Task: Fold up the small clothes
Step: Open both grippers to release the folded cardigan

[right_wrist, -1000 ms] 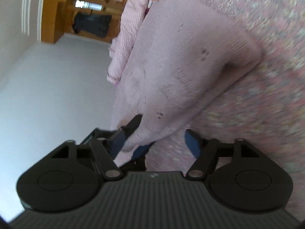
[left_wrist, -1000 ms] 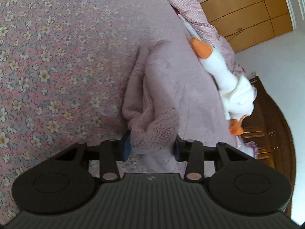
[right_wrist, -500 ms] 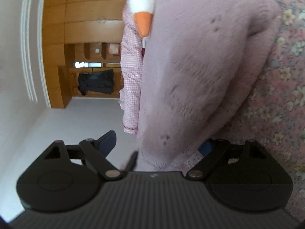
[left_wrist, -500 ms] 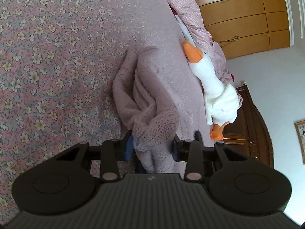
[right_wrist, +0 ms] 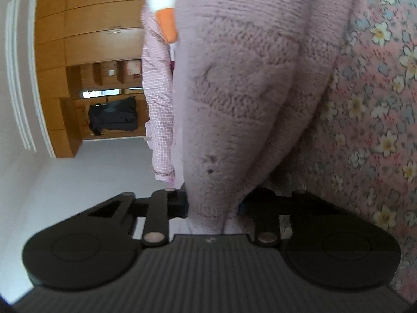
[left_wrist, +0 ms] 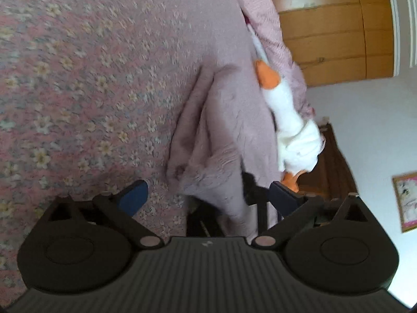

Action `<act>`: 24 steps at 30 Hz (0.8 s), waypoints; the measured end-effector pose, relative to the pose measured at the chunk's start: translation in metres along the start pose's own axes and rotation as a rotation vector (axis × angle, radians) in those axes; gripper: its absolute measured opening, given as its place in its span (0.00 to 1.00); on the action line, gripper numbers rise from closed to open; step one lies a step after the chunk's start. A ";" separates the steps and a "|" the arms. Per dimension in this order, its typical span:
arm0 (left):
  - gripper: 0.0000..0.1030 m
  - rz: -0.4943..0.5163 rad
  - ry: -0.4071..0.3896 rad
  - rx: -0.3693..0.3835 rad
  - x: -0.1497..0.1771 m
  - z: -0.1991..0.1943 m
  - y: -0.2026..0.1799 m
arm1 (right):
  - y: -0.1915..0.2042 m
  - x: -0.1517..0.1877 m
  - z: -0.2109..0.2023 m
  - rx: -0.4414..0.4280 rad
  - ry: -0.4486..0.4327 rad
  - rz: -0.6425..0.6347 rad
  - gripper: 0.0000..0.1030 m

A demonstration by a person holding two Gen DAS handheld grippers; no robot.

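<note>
Floral pink bedspread (left_wrist: 78,91) fills the left of the left wrist view; wooden wardrobe (left_wrist: 336,28) upper right. Left gripper (left_wrist: 208,193): jaws spread wide, gripping nothing; the mauve knit sweater (left_wrist: 224,130) hangs between them, just above centre. Right gripper (right_wrist: 213,204): jaws narrow, clamped on the sweater's lower edge at bottom centre. Sweater bunched in long folds, ribbed knit, small dark specks. Plush goose (left_wrist: 289,127) touches its right side.

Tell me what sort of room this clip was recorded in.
Most likely a bedroom: a floral bedspread covers the work surface, a wooden wardrobe lines the wall, and a plush goose lies beside the pink knit garment.
</note>
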State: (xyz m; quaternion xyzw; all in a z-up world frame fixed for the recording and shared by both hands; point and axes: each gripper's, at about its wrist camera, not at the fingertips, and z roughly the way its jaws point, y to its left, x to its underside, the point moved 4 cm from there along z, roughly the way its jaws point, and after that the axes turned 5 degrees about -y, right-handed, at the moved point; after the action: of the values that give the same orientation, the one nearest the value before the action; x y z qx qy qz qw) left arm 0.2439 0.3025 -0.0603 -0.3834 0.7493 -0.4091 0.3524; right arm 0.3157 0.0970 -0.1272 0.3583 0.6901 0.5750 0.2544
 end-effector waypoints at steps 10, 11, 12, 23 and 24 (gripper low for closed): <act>1.00 0.062 0.041 0.088 0.002 0.057 -0.019 | -0.015 -0.011 -0.011 -0.034 0.092 0.224 0.31; 1.00 0.069 0.040 0.094 0.002 0.060 -0.020 | -0.016 -0.011 -0.013 -0.033 0.101 0.231 0.31; 1.00 0.079 0.037 0.098 0.002 0.062 -0.021 | -0.019 -0.012 -0.016 -0.036 0.104 0.235 0.31; 0.85 0.123 -0.047 0.070 0.003 0.074 -0.026 | -0.003 -0.015 -0.022 -0.044 0.147 0.049 0.36; 0.78 0.135 -0.050 0.054 0.003 0.074 -0.024 | -0.008 -0.016 -0.033 -0.051 0.147 0.037 0.40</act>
State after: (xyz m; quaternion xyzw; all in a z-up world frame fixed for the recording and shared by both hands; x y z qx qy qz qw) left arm 0.3118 0.2658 -0.0701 -0.3326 0.7532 -0.3947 0.4078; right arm 0.2985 0.0636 -0.1291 0.3213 0.6853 0.6218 0.2012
